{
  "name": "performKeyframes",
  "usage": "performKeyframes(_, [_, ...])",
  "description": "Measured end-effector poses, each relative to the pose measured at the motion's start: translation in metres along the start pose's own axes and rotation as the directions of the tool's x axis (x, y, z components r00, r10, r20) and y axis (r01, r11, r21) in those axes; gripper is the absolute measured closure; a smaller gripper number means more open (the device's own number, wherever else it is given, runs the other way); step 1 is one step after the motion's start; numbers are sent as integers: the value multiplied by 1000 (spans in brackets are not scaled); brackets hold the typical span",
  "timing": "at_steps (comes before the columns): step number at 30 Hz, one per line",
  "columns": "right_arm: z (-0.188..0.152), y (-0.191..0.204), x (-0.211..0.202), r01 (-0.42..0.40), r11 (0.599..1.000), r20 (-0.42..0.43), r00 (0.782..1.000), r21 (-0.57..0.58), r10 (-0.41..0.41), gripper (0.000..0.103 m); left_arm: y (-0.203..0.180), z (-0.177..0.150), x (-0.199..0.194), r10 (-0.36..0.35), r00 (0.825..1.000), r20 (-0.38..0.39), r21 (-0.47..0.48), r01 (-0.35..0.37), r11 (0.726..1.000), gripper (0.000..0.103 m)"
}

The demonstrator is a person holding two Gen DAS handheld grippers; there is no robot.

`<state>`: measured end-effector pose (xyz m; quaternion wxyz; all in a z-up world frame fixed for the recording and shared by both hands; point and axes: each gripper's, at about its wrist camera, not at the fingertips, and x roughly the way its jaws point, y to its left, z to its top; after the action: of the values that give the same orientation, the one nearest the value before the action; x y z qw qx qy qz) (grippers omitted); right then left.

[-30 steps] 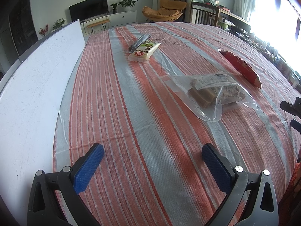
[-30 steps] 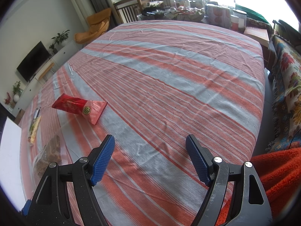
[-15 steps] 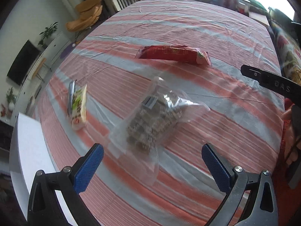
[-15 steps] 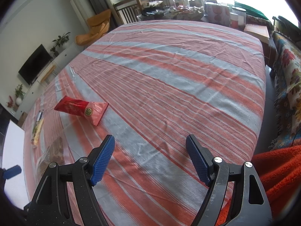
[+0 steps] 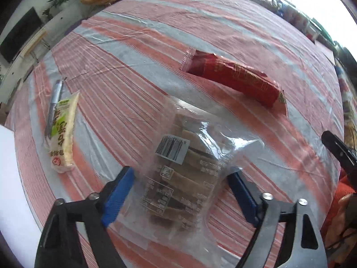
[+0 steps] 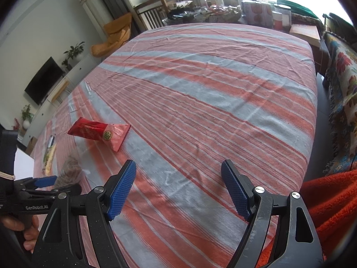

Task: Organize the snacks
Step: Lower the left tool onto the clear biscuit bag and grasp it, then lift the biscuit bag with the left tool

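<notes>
Between the left gripper (image 5: pixel 180 185) fingers lies the clear snack bag (image 5: pixel 185 174).

Both the left gripper (image 5: pixel 179 187) and the right gripper (image 6: pixel 178 185) have speckled black frames, silver screws and blue textured fingers (image 6: pixel 122 189), with white "GenRobot.AI" lettering, bare skin and a fuzzy orange sleeve (image 6: pixel 334 201) at the frame edges.

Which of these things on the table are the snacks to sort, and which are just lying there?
Snacks to sort:
clear bag of biscuits
red packet
yellow-green packet

Just lying there:
pen
white board
striped tablecloth
</notes>
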<state>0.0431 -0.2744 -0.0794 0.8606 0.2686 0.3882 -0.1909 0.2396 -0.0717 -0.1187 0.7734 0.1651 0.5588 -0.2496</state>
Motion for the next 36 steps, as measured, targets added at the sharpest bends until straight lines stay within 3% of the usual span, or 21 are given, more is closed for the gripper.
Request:
performKeyframes(2, [0,0,0,-1,1000,-1,1000,0,1,21,7,-13,-11,-2,1000,24,-100,4,995,46])
performKeyframes(5, [0,0,0,-6,1000,-1,1000,4,6,21,21,-48,-28,-6,998,60,-273,22,962,50])
performKeyframes(10, [0,-2,0,-16,1000,0,1000,15,16,21,32,-122,-58,135,984,115,-460,-67,886,52])
performKeyframes(13, [-1,1,0,1,1000,0,1000,0,-1,21,35,-136,-65,231,964,129,-481,-143,865,52])
performKeyframes(15, [-2,2,0,5,1000,-1,1000,-8,-5,21,40,-137,-64,260,953,157,-498,-151,854,50])
performKeyframes(17, [-2,0,-1,-3,1000,-3,1000,-4,3,21,45,-136,-53,254,953,166,-520,-134,844,32])
performKeyframes(19, [-1,-2,-1,-18,1000,-5,1000,8,18,21,51,-134,-38,231,960,159,-538,-112,836,21])
performKeyframes(24, [0,-4,-2,-28,999,-5,1000,17,28,21,46,-129,-24,309,935,172,-497,-188,847,0])
performKeyframes(26, [-1,-2,-1,-16,1000,-5,1000,6,16,21,45,-133,-25,318,925,208,-498,-180,848,0])
performKeyframes(36, [-2,3,0,-2,1000,-8,1000,-19,1,18,46,-133,-24,323,923,212,-497,-183,848,0])
